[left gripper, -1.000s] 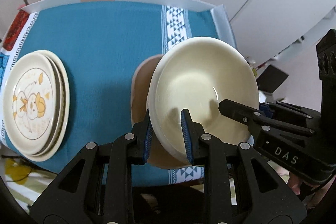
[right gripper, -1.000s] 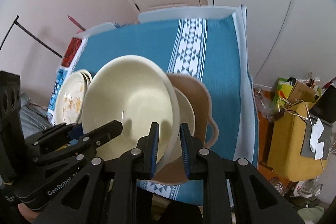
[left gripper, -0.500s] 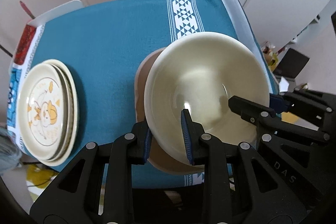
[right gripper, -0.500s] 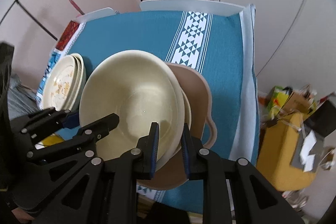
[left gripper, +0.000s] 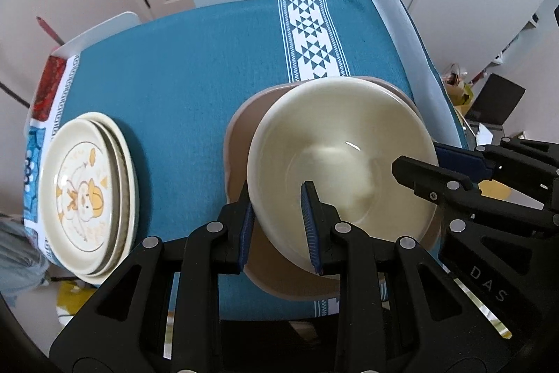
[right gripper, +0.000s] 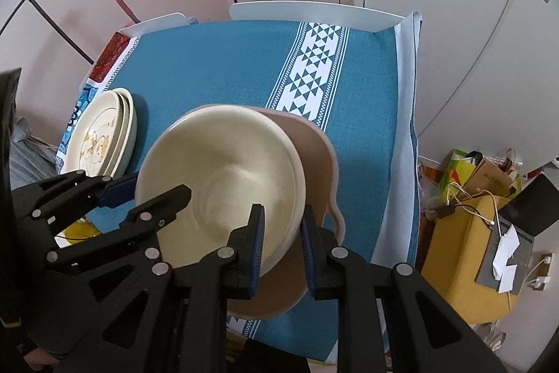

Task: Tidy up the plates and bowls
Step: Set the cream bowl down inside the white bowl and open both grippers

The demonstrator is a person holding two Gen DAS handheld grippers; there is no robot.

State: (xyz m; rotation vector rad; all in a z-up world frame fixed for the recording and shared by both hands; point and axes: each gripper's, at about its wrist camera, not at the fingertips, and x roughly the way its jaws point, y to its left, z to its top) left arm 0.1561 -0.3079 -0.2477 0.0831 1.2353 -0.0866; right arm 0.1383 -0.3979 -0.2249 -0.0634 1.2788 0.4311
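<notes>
While both grippers (left (left gripper: pixel 277 222), right (right gripper: pixel 281 240)) clamp cream bowl (left gripper: pixel 342 163), perhaps over tan dish (left gripper: pixel 241 135)

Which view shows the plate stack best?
The left wrist view: the plate stack lies near and open, its printed top plate and staggered rims clear. The right wrist view shows the stack smaller, more edge-on, its near end cut off by the left tool.
</notes>
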